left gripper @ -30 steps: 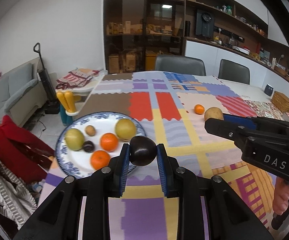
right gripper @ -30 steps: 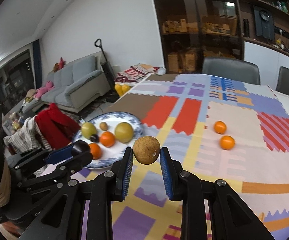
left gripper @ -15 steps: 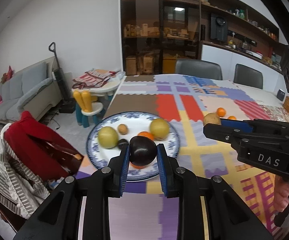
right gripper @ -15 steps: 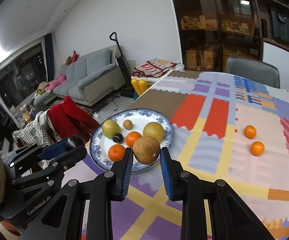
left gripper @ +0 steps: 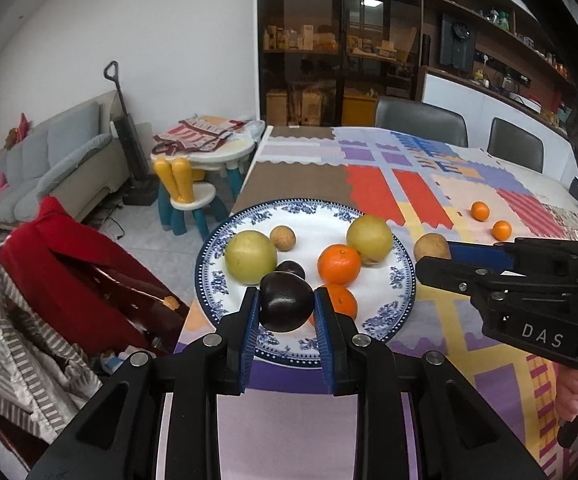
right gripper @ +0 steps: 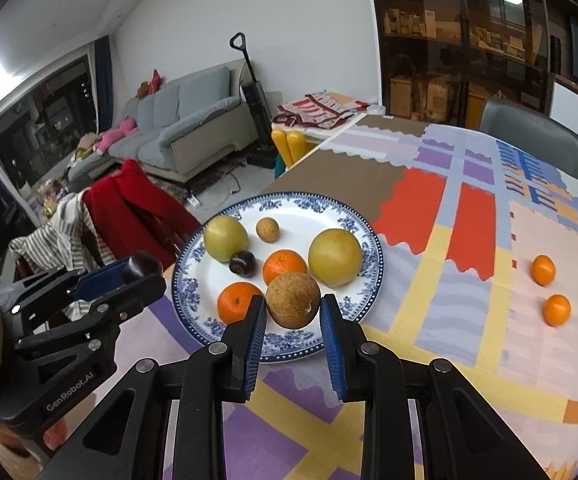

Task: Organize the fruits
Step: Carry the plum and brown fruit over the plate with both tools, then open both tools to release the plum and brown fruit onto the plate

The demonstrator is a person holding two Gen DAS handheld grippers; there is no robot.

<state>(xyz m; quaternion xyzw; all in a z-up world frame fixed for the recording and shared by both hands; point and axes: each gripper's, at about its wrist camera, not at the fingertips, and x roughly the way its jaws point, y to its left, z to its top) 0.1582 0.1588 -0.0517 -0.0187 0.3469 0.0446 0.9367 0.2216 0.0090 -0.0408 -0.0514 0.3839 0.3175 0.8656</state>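
My left gripper (left gripper: 285, 312) is shut on a dark plum (left gripper: 285, 302) and holds it over the near rim of the blue-patterned plate (left gripper: 403, 276). My right gripper (right gripper: 293, 312) is shut on a brown round fruit (right gripper: 292, 300), also over the plate's (right gripper: 193, 276) near edge. The plate holds two yellow-green fruits (right gripper: 225, 238) (right gripper: 335, 258), two oranges (right gripper: 285, 266) (right gripper: 239, 302), a small dark plum (right gripper: 243, 263) and a small brown fruit (right gripper: 267, 229). Two small oranges (right gripper: 543, 270) (right gripper: 556, 309) lie on the cloth at the right.
The table carries a colourful patchwork cloth (right gripper: 469, 240). Its left edge runs just beside the plate. A chair with a red jacket (right gripper: 137, 204) stands at that edge. Grey chairs (left gripper: 421, 122) stand at the far side. A child's table (left gripper: 205, 152) stands beyond.
Both grippers have moved left toward the plate with their fruits. The plate now sits directly under both sets of fingertips.
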